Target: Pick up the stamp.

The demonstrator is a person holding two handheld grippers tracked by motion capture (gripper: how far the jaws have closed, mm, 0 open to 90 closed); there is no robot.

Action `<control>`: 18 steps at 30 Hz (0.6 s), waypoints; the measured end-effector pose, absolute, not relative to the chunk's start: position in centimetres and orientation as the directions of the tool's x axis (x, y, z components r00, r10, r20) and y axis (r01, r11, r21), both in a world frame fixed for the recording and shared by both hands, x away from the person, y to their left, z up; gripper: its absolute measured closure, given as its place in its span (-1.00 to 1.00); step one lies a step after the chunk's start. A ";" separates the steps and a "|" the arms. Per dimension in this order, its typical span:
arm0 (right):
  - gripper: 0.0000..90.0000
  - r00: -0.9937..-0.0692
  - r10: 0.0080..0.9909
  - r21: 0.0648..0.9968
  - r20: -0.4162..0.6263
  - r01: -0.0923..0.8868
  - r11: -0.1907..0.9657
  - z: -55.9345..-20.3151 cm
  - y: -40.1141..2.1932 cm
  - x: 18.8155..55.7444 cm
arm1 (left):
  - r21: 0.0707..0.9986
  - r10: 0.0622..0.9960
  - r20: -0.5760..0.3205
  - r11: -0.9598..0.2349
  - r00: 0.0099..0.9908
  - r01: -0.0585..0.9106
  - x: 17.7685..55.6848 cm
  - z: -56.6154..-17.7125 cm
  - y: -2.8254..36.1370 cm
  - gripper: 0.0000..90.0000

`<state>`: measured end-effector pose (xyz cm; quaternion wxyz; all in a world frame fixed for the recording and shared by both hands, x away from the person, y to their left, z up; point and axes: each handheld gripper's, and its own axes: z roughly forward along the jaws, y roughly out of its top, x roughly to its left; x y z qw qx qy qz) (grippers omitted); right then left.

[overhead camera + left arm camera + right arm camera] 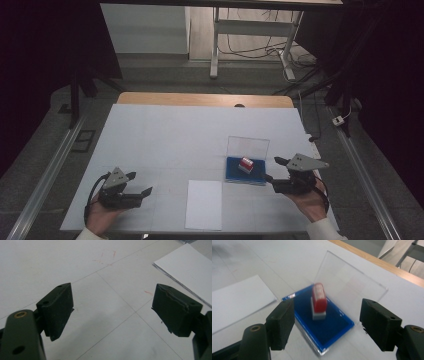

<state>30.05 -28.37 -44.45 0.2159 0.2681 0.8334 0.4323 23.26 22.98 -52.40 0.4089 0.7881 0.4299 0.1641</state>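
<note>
Red-topped and small, the stamp (319, 301) stood upright on the blue ink pad (245, 176) at the table's right, just left of our right gripper (274, 170) — jaws wide, nothing between. We judged it light, rigid — best gripped across its 2 flat sides. Our left gripper (112, 310) gaped empty over bare tabletop beside the paper sheet (190, 267).

No text, label, brand or number could be read anywhere. The red stamp (319, 295) carried pale marks on its top face, too blurred to make out. The edge of the blue ink pad (322, 325) bore small white marks, also too small to read. On the table cover (75, 270) there were faint red pen scribbles that formed no letters or digits.
</note>
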 end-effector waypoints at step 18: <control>-0.36 -0.836 0.543 0.766 -0.085 0.294 0.572 -42.1 -23.6 34.5 | 0.778 0.812 -0.085 -0.308 0.577 0.548 23.3 -52.5 22.8 -0.64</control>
